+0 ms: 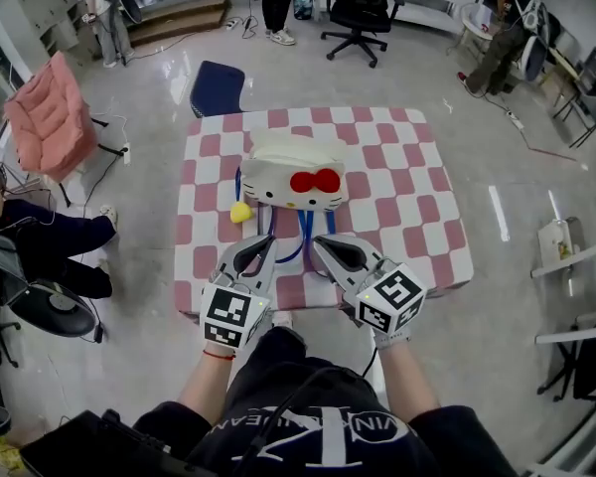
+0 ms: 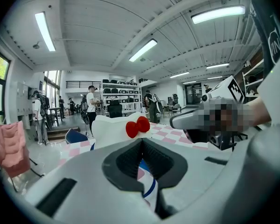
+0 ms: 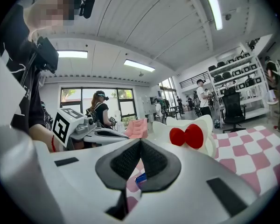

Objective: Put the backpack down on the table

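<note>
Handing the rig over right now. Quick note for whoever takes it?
Left gripper: shut on the left strap, blue and white.
Right gripper: shut on the right strap, blue.
Backpack: looks to be resting near the middle of the checkered table.
Done: backpack appears set down.
Left: open both grippers, let the straps drop, pull back.
</note>
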